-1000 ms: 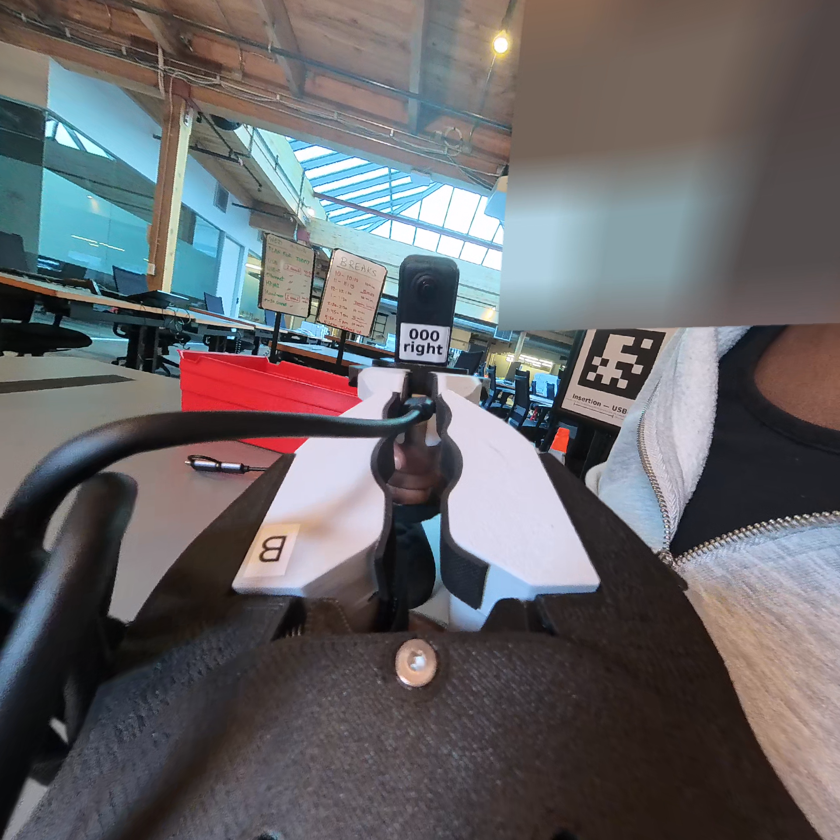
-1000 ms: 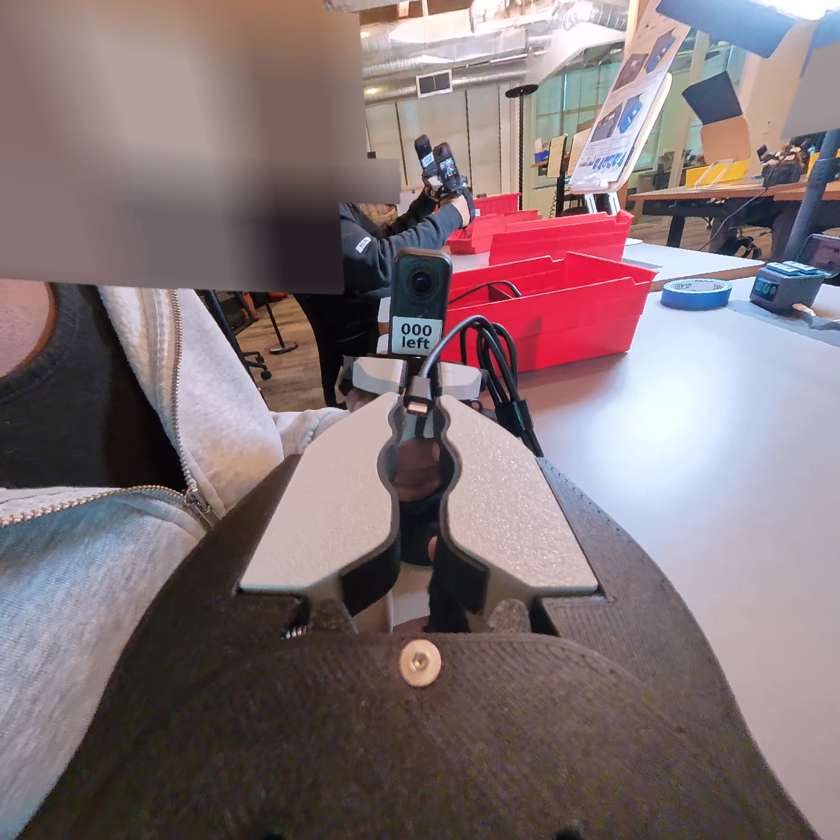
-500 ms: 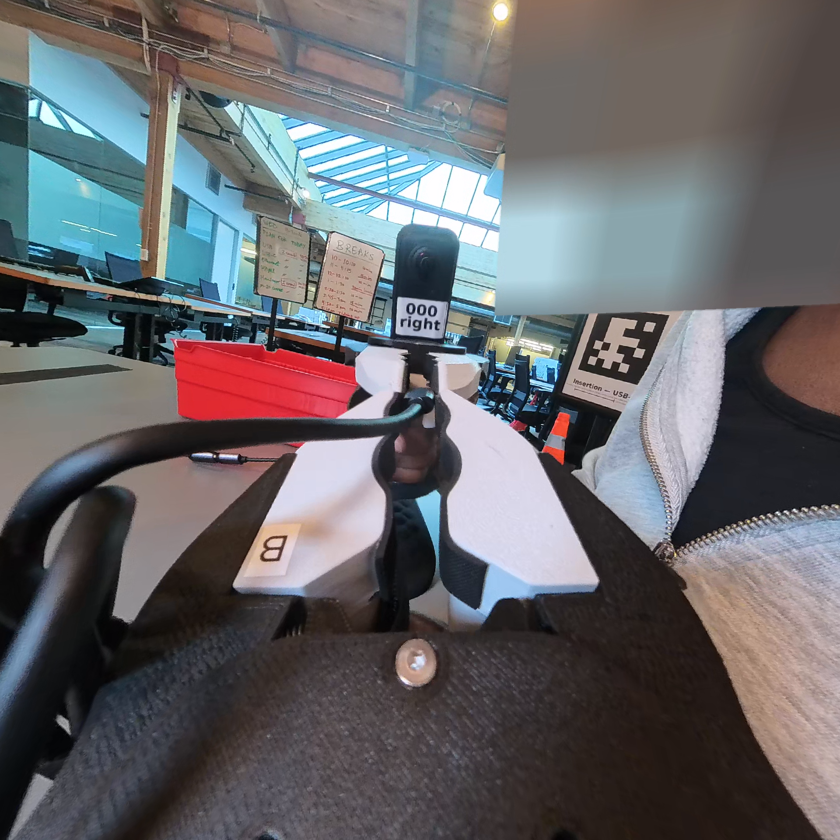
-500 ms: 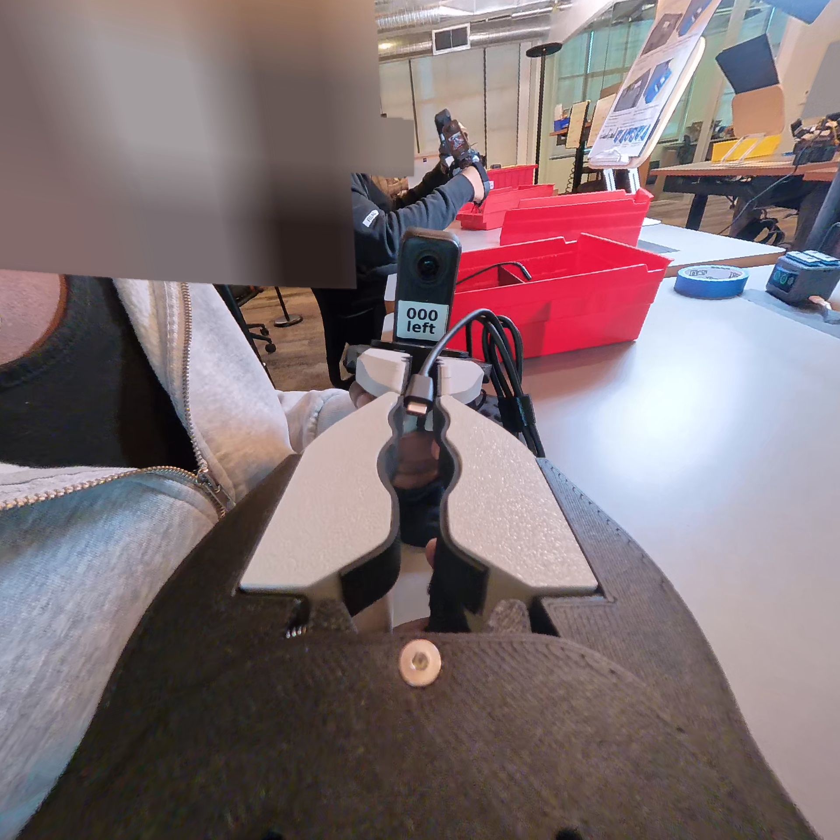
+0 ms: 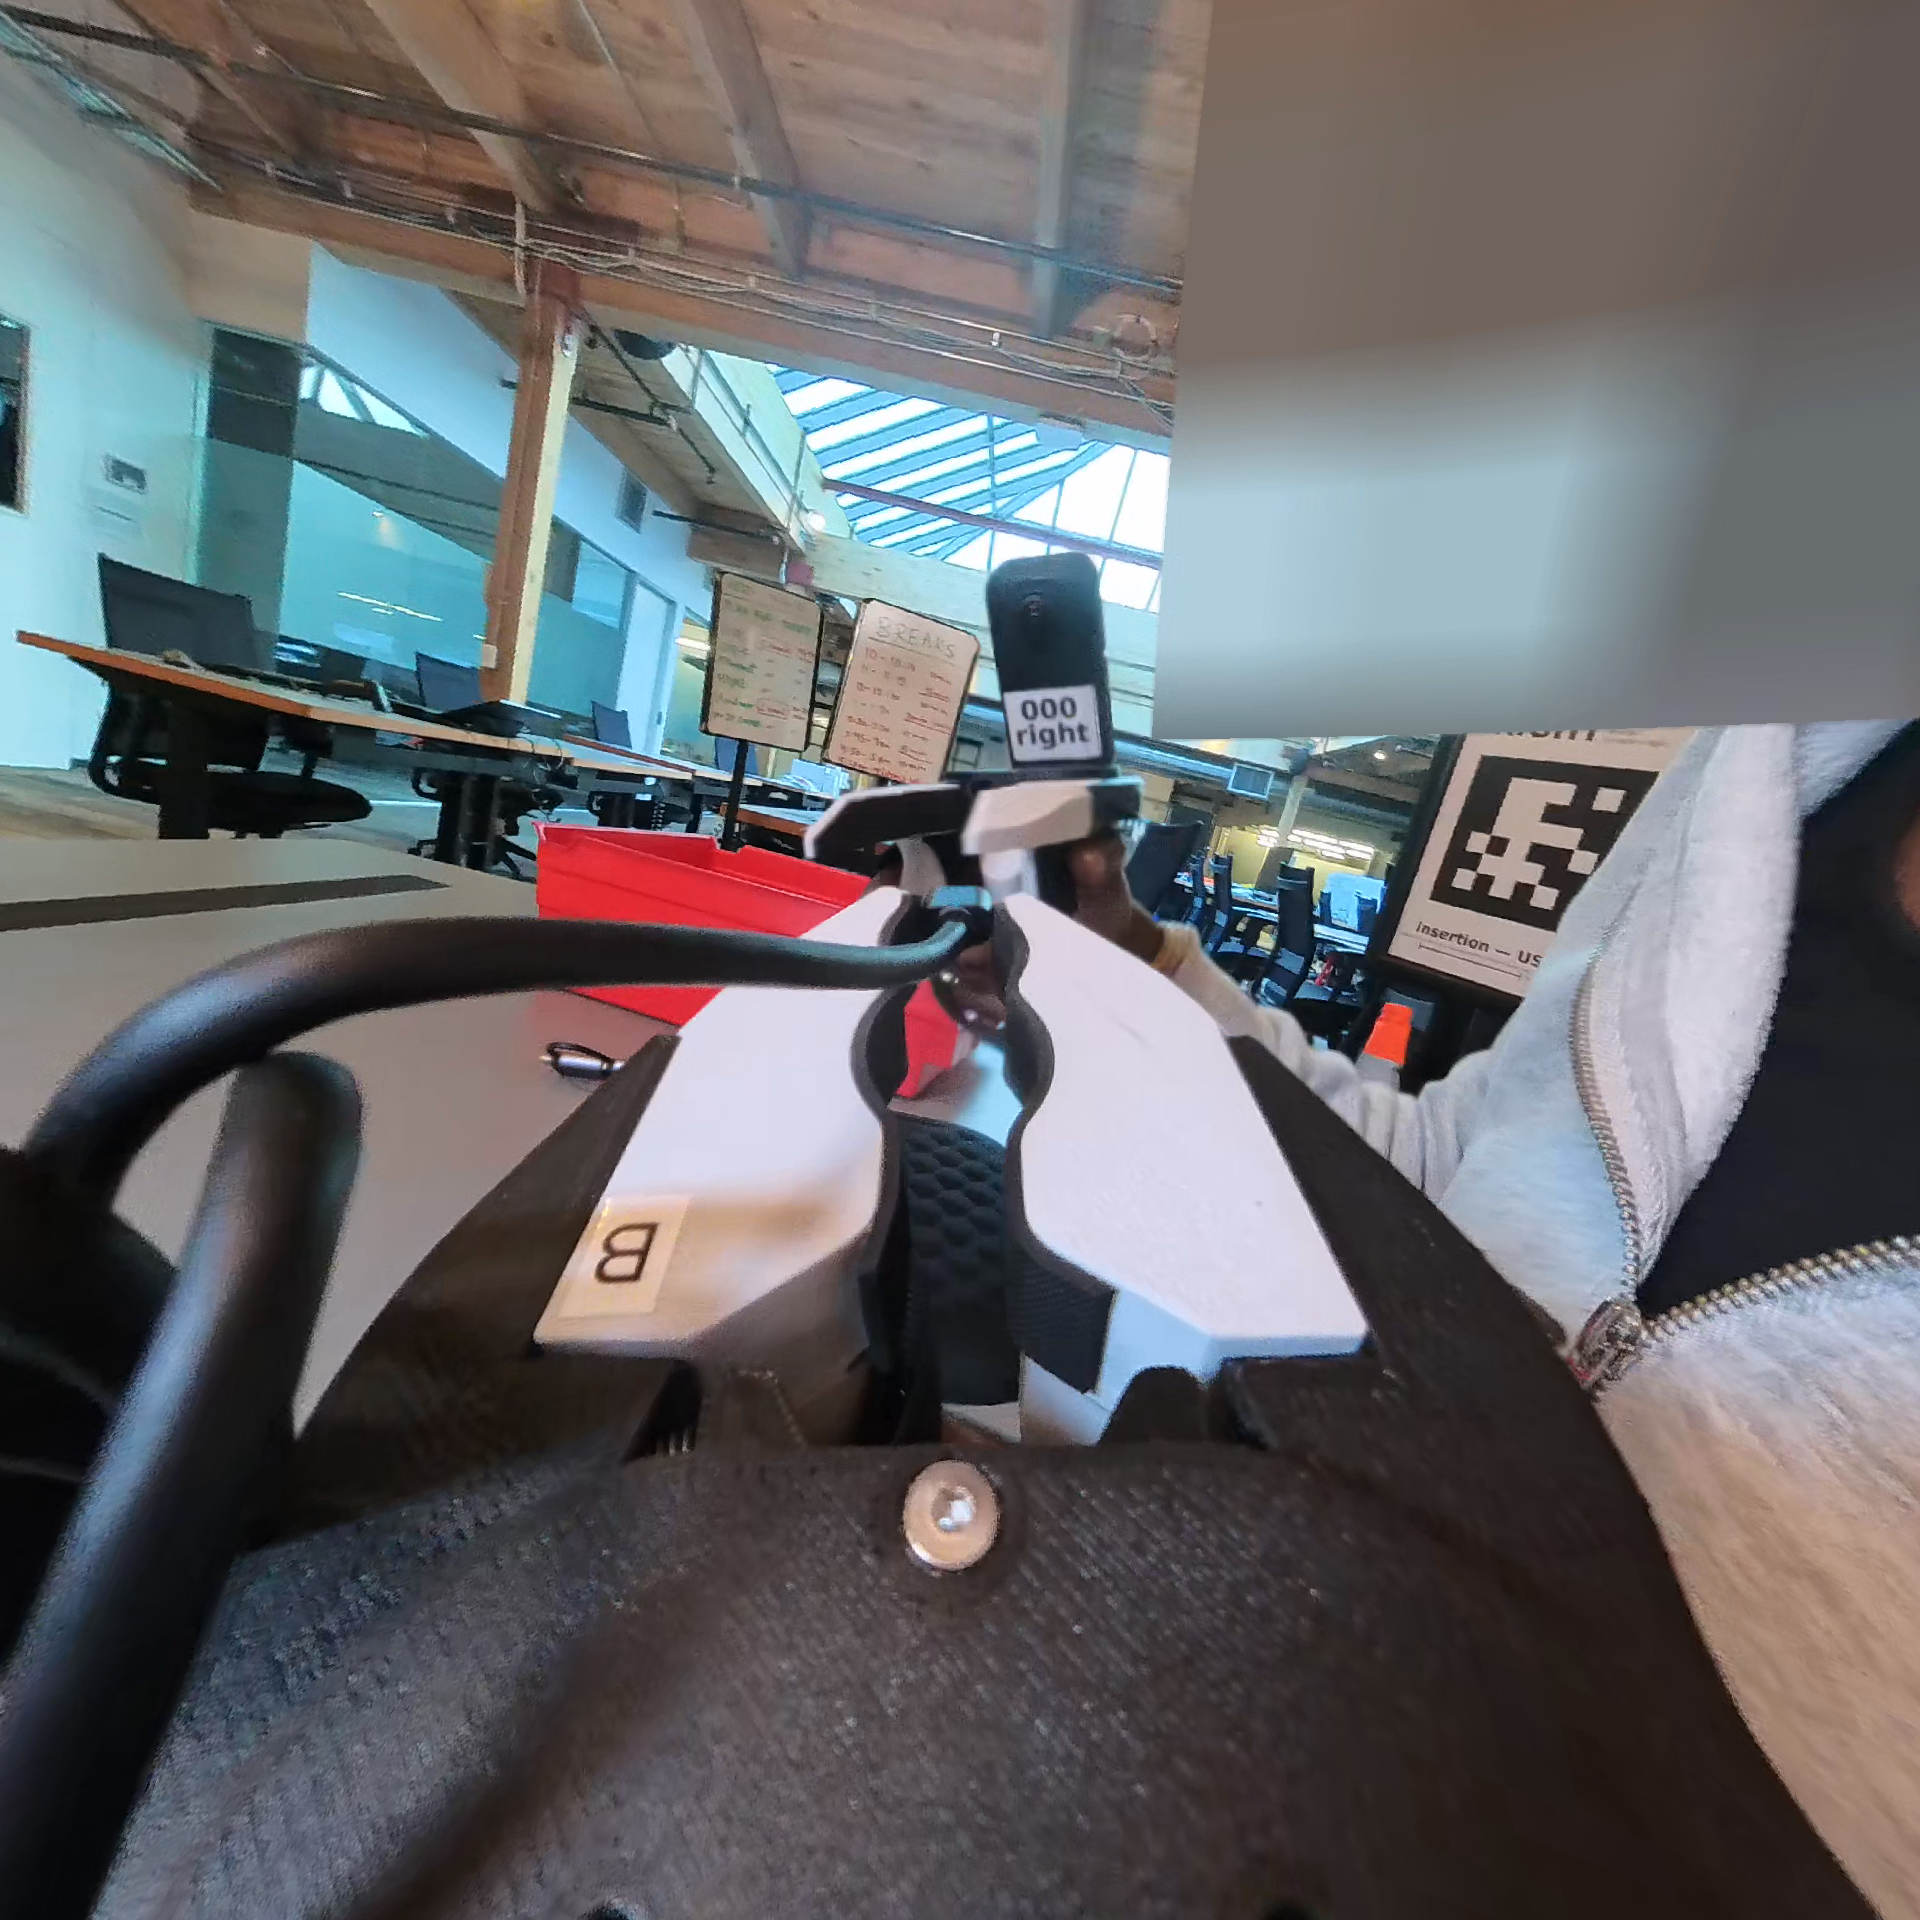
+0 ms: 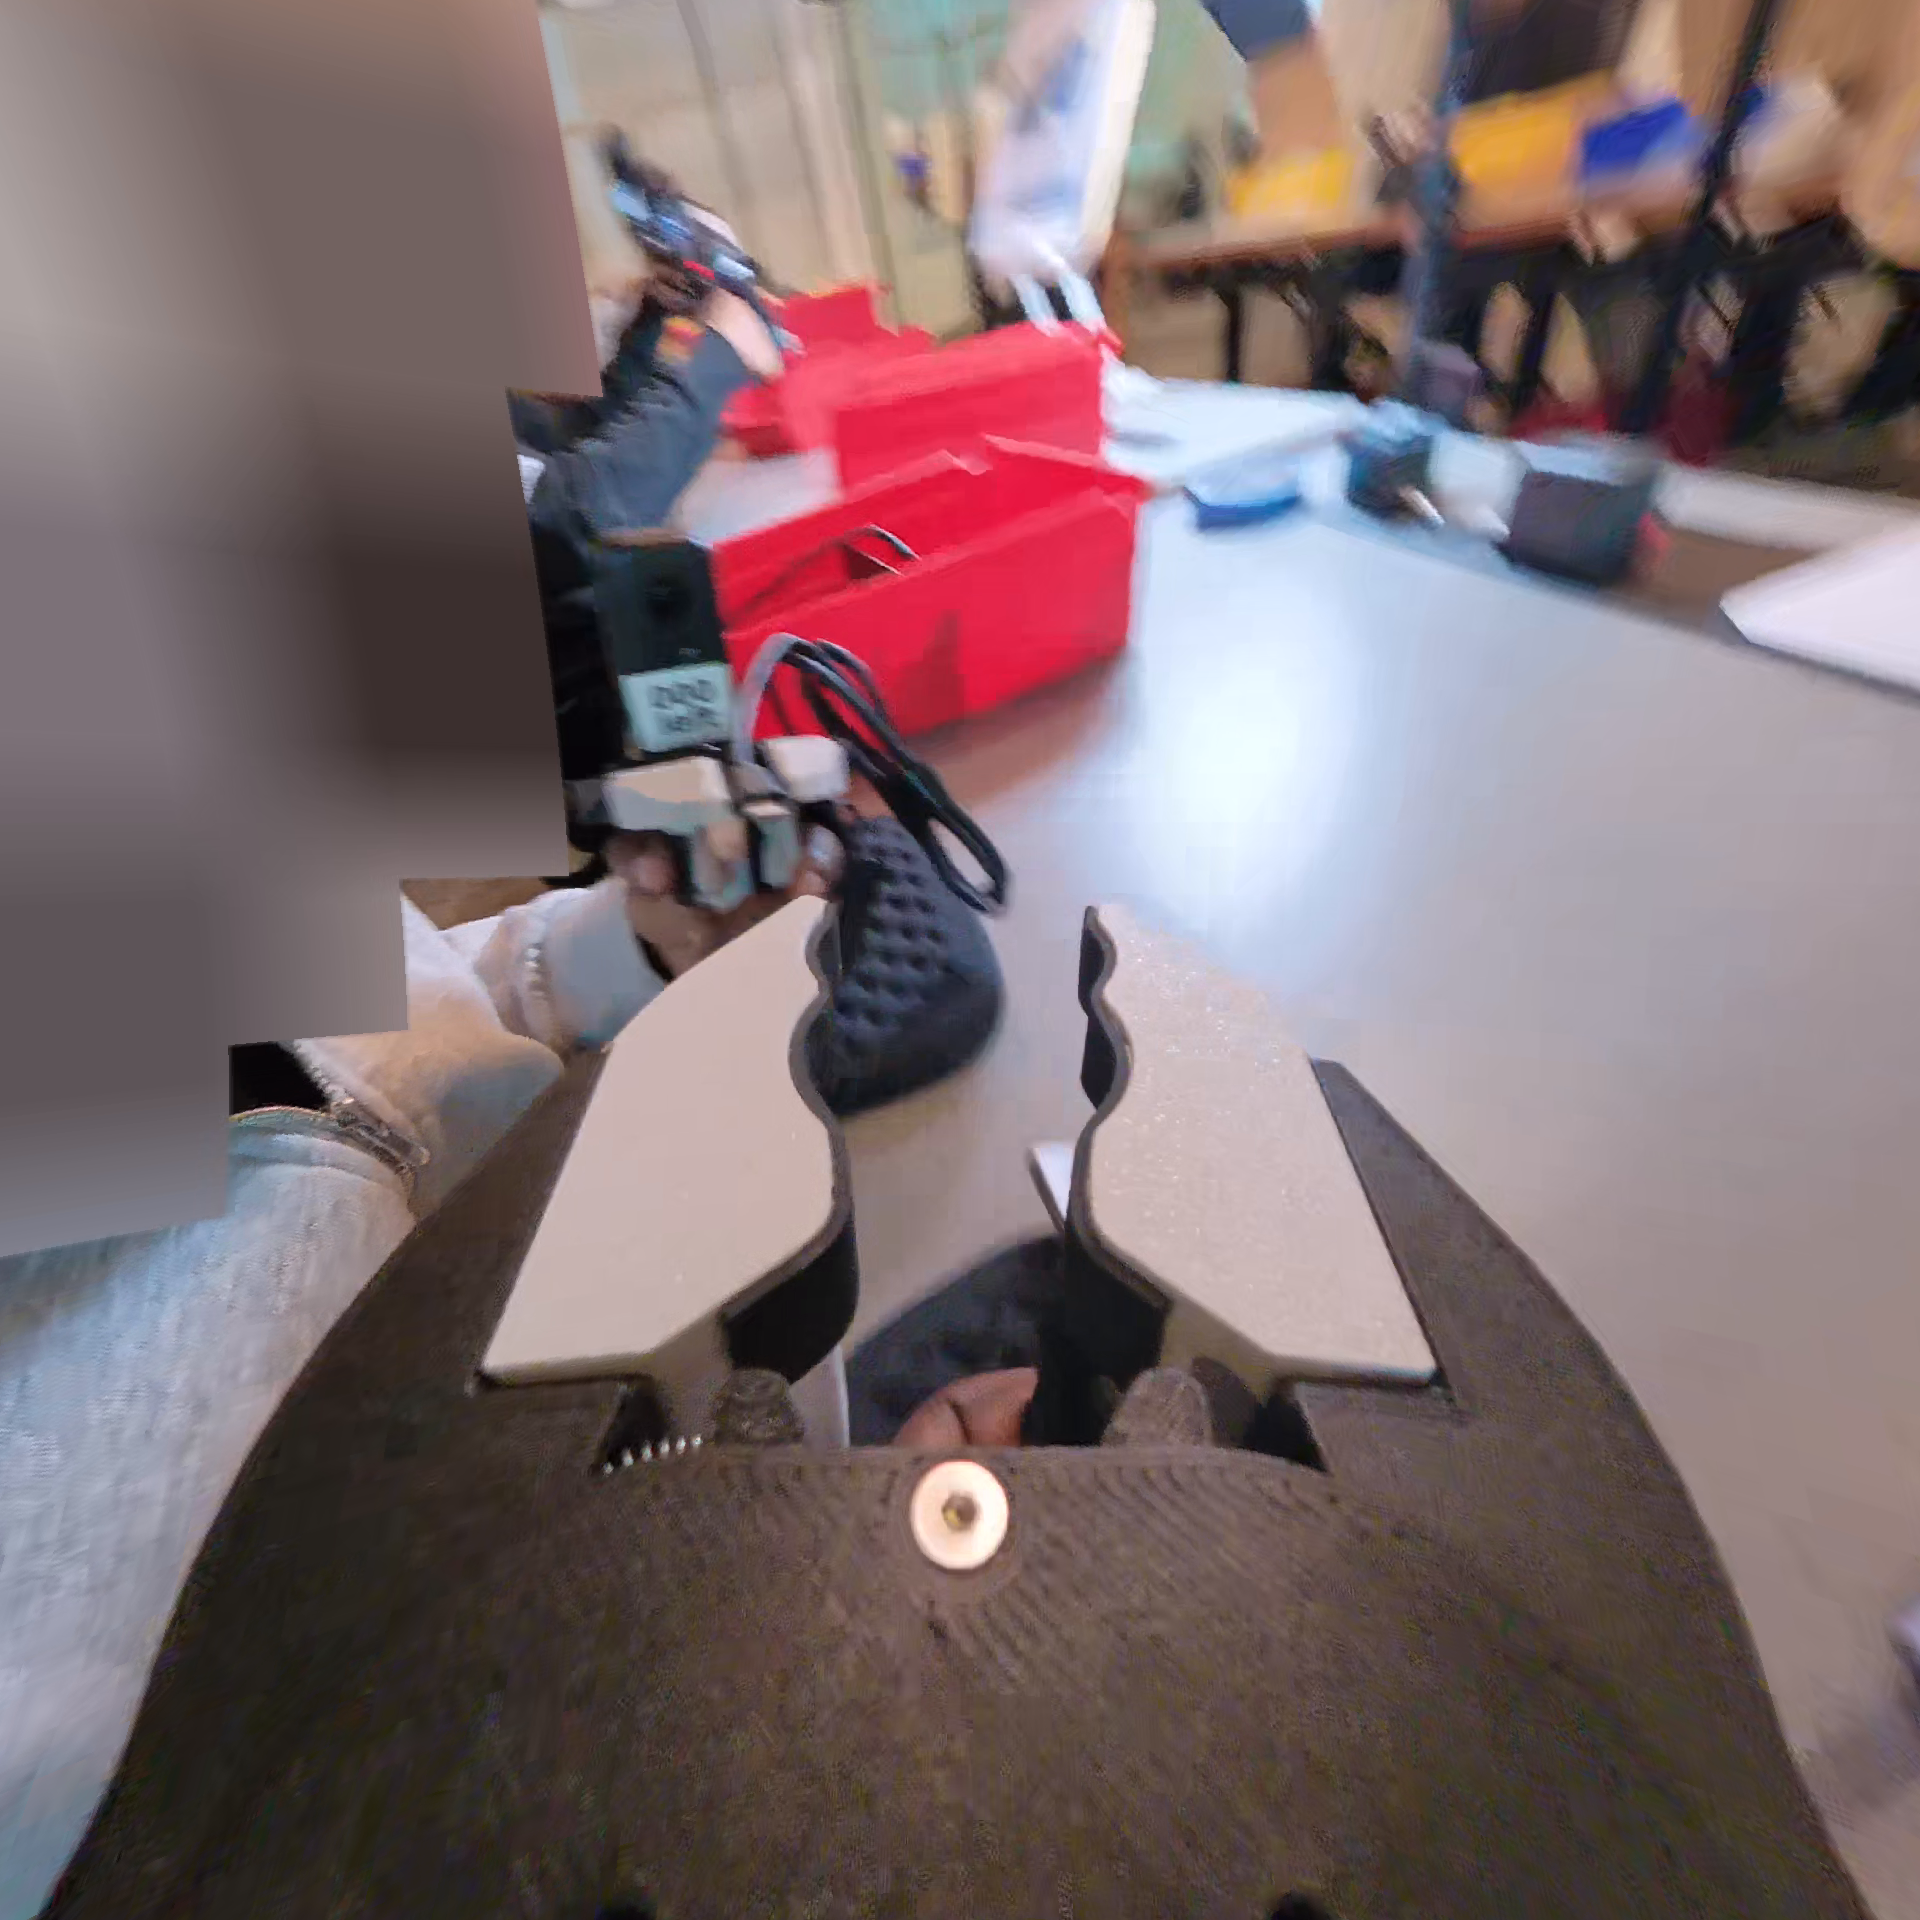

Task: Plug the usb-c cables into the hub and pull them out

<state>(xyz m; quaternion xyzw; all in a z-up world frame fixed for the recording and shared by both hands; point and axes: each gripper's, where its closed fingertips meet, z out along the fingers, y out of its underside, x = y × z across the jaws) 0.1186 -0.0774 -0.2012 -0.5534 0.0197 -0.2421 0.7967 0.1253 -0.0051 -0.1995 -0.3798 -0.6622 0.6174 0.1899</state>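
- Between the left hand-held gripper fingertips, at twelve o'clock, a black usb-c cable is clamped by its plug end.
- Right hand-held gripper hangs with fingers apart, empty, above the grey bench.
- No hub is visible; judging by this, a cable is unplugged and the next move needs a fresh grasp.
- Red bins crowd eleven o'clock; open bench lies toward two o'clock.
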